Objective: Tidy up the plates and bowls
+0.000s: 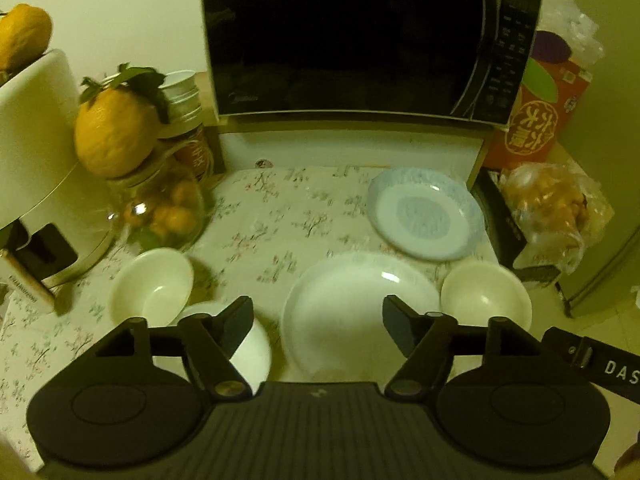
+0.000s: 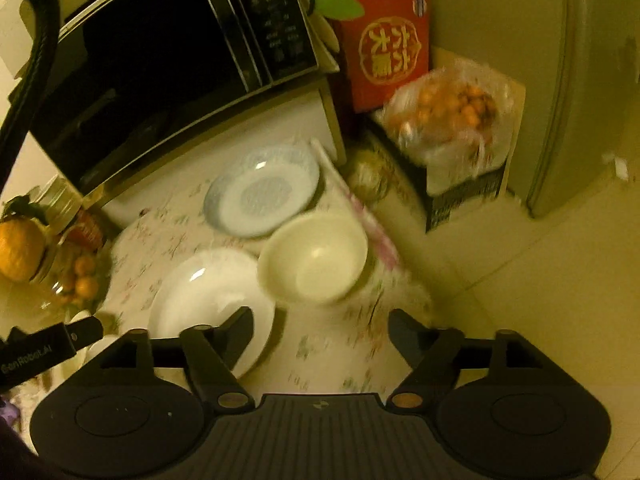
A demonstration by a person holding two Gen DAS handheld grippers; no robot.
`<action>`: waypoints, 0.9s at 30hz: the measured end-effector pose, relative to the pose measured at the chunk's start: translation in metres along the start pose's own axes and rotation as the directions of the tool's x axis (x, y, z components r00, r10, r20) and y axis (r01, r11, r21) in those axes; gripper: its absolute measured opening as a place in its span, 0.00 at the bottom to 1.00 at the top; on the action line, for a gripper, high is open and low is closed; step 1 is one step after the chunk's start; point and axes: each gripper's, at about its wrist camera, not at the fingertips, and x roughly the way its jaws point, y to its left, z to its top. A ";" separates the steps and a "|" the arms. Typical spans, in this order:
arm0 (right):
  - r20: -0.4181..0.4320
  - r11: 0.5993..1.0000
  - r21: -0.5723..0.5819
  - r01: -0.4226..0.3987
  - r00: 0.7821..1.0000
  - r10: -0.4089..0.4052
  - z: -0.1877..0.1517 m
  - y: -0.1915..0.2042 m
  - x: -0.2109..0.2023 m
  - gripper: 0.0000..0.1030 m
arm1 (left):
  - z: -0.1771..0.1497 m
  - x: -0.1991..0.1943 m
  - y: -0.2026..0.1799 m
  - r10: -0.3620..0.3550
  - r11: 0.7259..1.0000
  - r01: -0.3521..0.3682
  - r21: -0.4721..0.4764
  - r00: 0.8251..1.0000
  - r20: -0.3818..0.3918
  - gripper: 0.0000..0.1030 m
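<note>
On the flowered tablecloth (image 1: 264,236) lie a blue-patterned plate (image 1: 426,214) at the back right and a plain white plate (image 1: 356,312) in front of it. A cream bowl (image 1: 486,298) stands right of the white plate. Two white bowls stand to the left: one (image 1: 152,286) farther back, one (image 1: 252,344) partly hidden behind my left finger. My left gripper (image 1: 316,320) hovers open above the white plate's near edge, holding nothing. In the right wrist view my right gripper (image 2: 320,332) is open and empty, just short of the cream bowl (image 2: 314,258), with the white plate (image 2: 204,296) and blue plate (image 2: 262,190) to the left.
A black microwave (image 1: 348,36) stands on a raised shelf at the back. A red box (image 1: 536,120) and a bag of fruit (image 1: 552,208) crowd the right side beside a fridge (image 2: 580,80). A glass jar of oranges (image 1: 160,208), a large citrus (image 1: 116,132) and a white appliance (image 1: 36,140) stand at the left.
</note>
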 end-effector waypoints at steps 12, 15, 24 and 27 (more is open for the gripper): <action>0.017 0.999 -0.027 0.020 1.000 -0.019 0.069 -0.008 0.050 0.83 | 0.041 0.080 -0.017 0.022 0.999 -0.024 -0.047 0.999 -0.035 0.74; 0.012 1.000 -0.006 0.001 1.000 -0.001 0.082 -0.011 0.067 0.84 | 0.051 0.099 -0.013 0.031 0.997 -0.034 -0.070 0.999 -0.041 0.74; -0.016 0.998 0.033 -0.062 0.998 0.063 0.103 -0.014 0.118 0.82 | 0.069 0.140 -0.018 -0.018 0.993 0.015 -0.114 0.999 -0.029 0.65; -0.019 0.995 0.034 -0.098 0.995 0.099 0.107 -0.010 0.131 0.73 | 0.067 0.153 -0.026 -0.057 0.991 0.051 -0.120 0.997 -0.046 0.62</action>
